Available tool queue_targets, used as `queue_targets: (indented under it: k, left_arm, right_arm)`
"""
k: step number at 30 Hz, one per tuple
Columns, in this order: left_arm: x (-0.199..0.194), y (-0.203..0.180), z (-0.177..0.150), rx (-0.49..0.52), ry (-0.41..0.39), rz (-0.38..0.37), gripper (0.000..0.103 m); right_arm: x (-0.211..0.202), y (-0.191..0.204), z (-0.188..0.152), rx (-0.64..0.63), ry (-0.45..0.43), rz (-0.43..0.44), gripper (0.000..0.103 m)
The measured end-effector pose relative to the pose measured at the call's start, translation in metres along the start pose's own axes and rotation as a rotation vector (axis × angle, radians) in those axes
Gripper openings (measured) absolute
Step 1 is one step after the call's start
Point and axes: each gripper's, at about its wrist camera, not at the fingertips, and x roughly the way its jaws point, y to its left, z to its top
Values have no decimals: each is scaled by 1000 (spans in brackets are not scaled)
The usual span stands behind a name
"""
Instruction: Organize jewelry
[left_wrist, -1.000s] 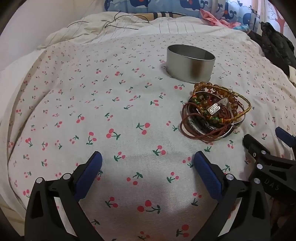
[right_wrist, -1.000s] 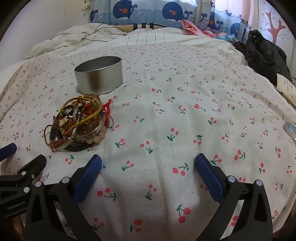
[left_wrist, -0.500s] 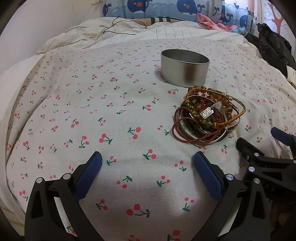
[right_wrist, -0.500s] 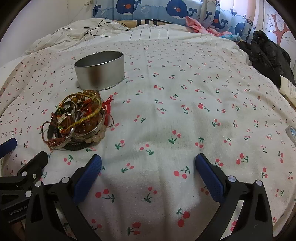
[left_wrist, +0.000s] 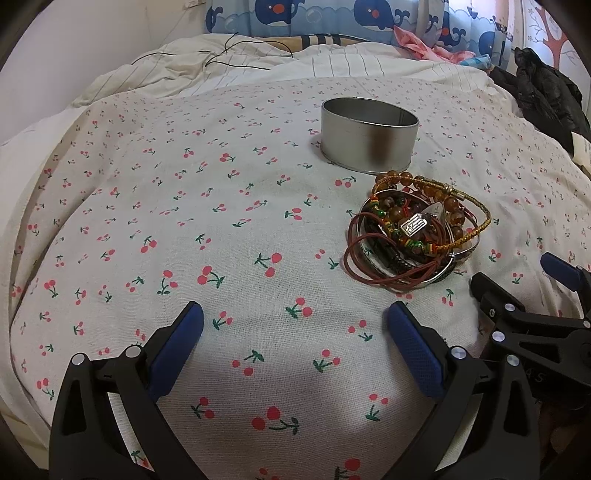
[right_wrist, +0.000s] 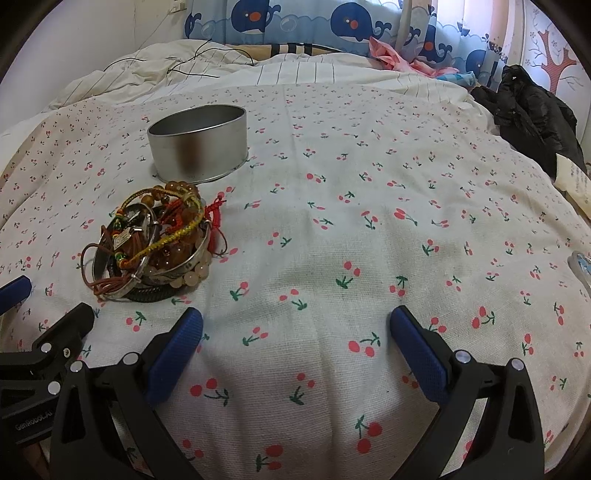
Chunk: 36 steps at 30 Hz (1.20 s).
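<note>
A tangled pile of bracelets and bangles (left_wrist: 417, 236) lies on the cherry-print bedspread (left_wrist: 221, 229), just in front of an open silver tin (left_wrist: 369, 138). The pile holds amber beads, a yellow braided cord, brown leather cords and metal bangles. In the right wrist view the pile (right_wrist: 155, 243) is at the left, with the tin (right_wrist: 199, 146) behind it. My left gripper (left_wrist: 295, 343) is open and empty, left of and nearer than the pile. My right gripper (right_wrist: 295, 343) is open and empty, right of the pile; it also shows in the left wrist view (left_wrist: 524, 291).
A striped white duvet (left_wrist: 295, 66) with a black cable (left_wrist: 236, 55) lies at the back. A black jacket (right_wrist: 532, 110) and pink cloth (right_wrist: 399, 59) lie at the far right. A paper-like item (right_wrist: 576, 181) lies at the right edge.
Both grippers have tilted up and pulled back slightly, so more of the bed's far end shows. The pile and tin have not moved. Both grippers stay open.
</note>
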Motion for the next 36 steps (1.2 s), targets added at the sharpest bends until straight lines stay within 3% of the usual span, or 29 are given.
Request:
queue_targets:
  k: [36]
  left_arm:
    - [-1,3,-1,-1,-6,0,96]
  right_arm:
    - [-1,-1,-1,1,-5,-1,97]
